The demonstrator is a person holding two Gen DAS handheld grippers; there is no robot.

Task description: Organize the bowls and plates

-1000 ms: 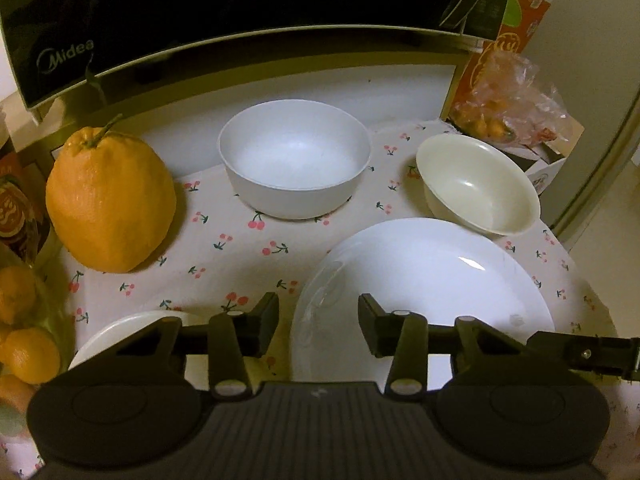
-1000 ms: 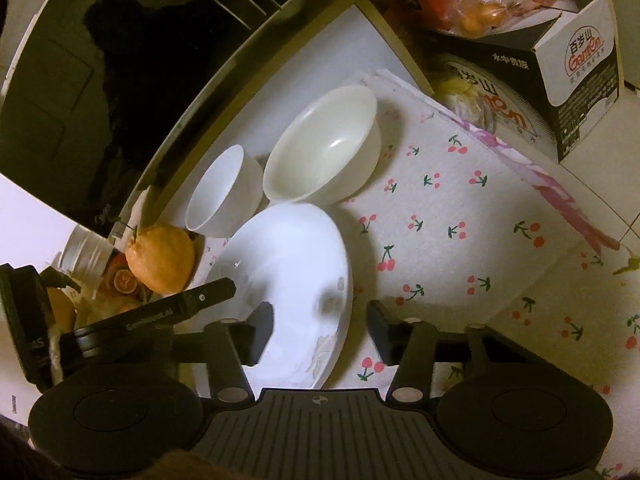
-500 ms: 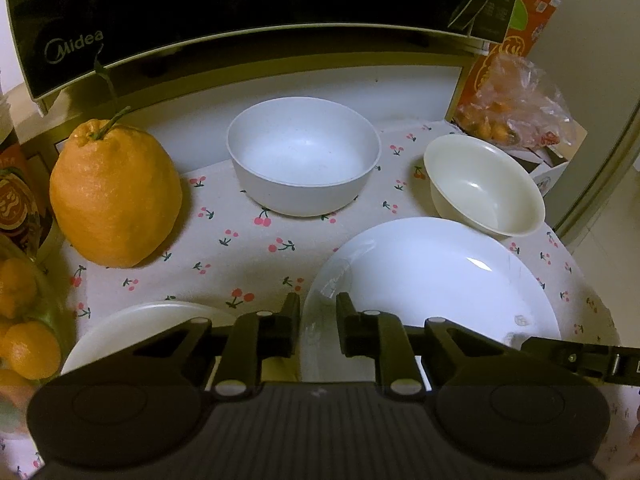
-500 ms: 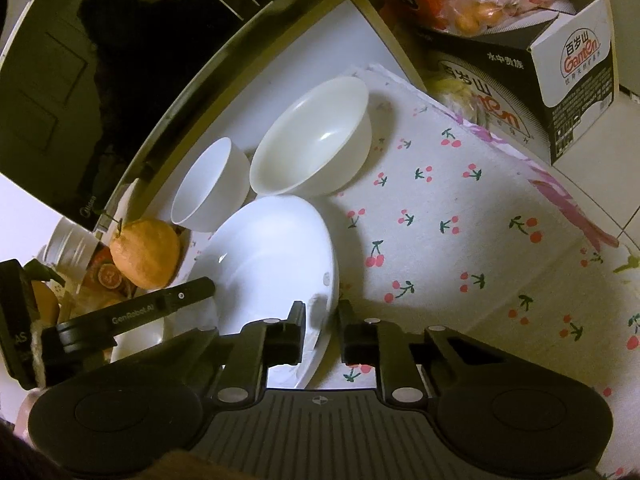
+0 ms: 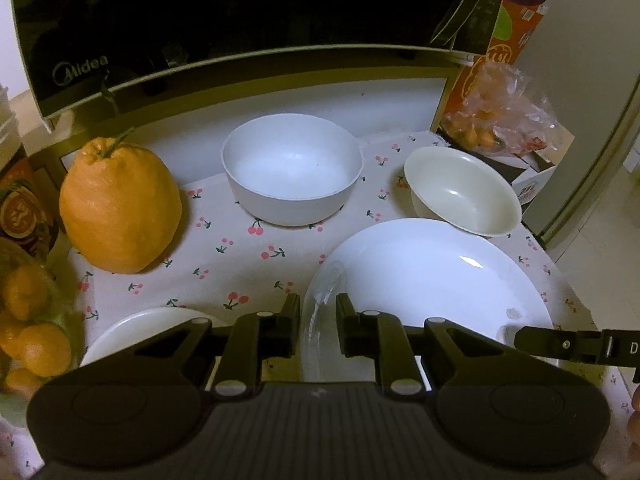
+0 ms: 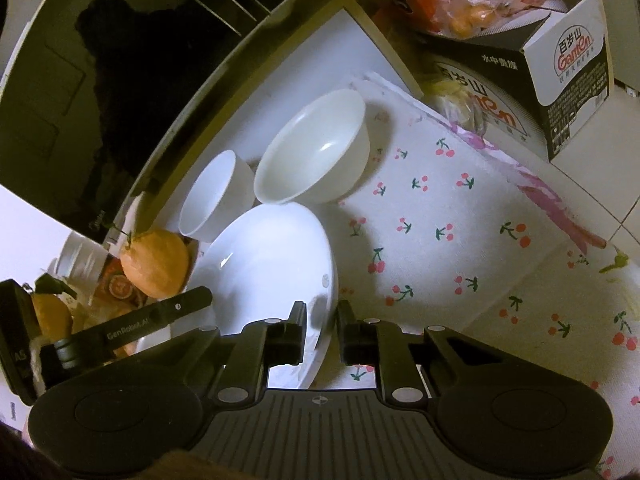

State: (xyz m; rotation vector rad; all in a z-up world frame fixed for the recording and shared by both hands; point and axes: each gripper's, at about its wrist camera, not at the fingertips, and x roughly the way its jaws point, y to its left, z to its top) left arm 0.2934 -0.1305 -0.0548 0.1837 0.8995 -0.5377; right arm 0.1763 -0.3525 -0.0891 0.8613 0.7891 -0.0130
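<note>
A dim kitchen counter covered by a white cherry-print cloth (image 5: 224, 248) sits under a black microwave (image 5: 240, 20). Both tongs are clamped on the same large shallow white ceramic plate (image 5: 432, 276): the left gripper (image 5: 318, 324) pinches its near-left rim, the right gripper (image 6: 322, 330) its near-right rim, each with the rim squeezed between the narrowed jaws.

Ahead of the left tongs stands a deep white straight-sided bowl (image 5: 292, 176); ahead and to their right a cream flared bowl (image 5: 464, 192) sits just beside the plate's far edge. A smaller white plate (image 5: 136, 328) lies just left of the left tongs, with a big orange citrus fruit (image 5: 120, 208) beyond it.

The likely trouble is a glazed rim slipping out of thin pads if the two hands lift unevenly, or the far edge knocking the cream bowl if the plate is pushed forward. Open cloth lies right of the right tongs; a cardboard box (image 6: 560, 72) bounds that side further off.
</note>
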